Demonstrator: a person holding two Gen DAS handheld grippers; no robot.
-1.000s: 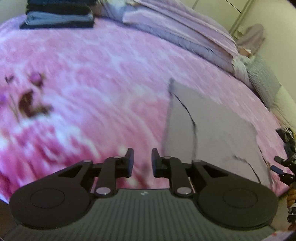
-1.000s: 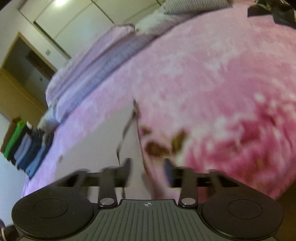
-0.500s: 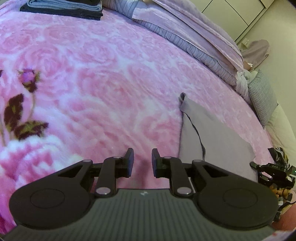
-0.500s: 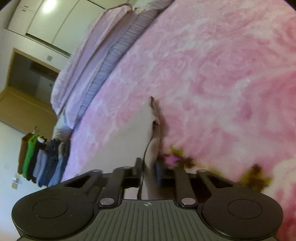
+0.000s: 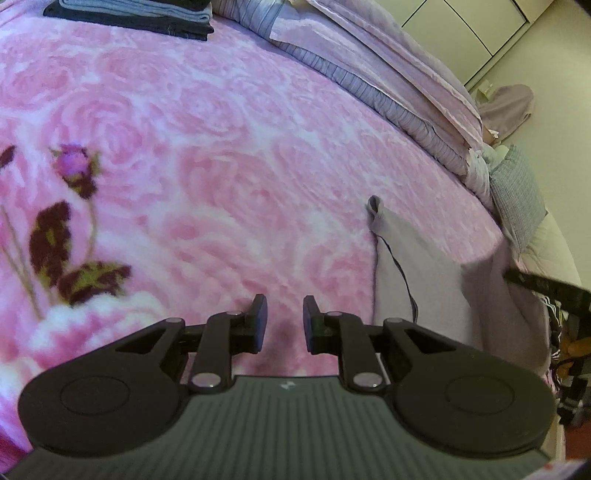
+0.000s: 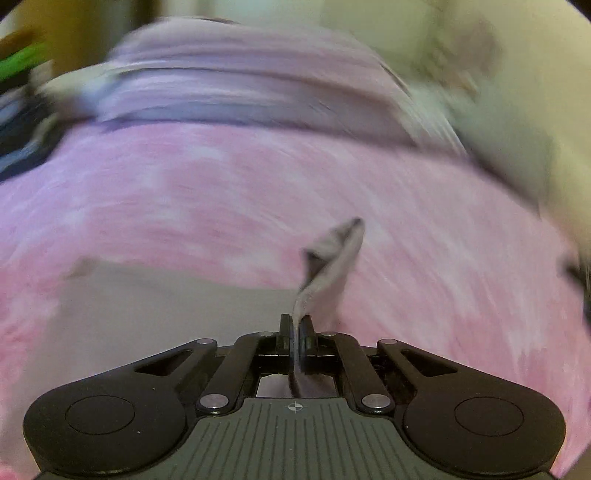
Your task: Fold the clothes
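Observation:
A light grey garment (image 5: 424, 266) with a dark cord lies on the pink rose blanket (image 5: 221, 147), to the right of my left gripper (image 5: 281, 317). That gripper hovers low over the blanket, jaws a little apart with nothing between them. In the blurred right wrist view my right gripper (image 6: 295, 325) is shut on an edge of the grey garment (image 6: 332, 258). A twisted corner stands up from the pads, and the rest lies flat to the left. In the left wrist view the garment's right side is lifted and blurred.
A stack of folded dark and blue clothes (image 5: 140, 14) sits at the far left of the bed. A folded lilac duvet (image 5: 369, 66) runs along the far edge, with a checked pillow (image 5: 517, 195) at the right. Cupboard doors stand behind.
My right gripper closed on the garment's edge, then swung and rolled, lifting a corner off the blanket. The left gripper drifted a little over the blanket, its jaws unchanged.

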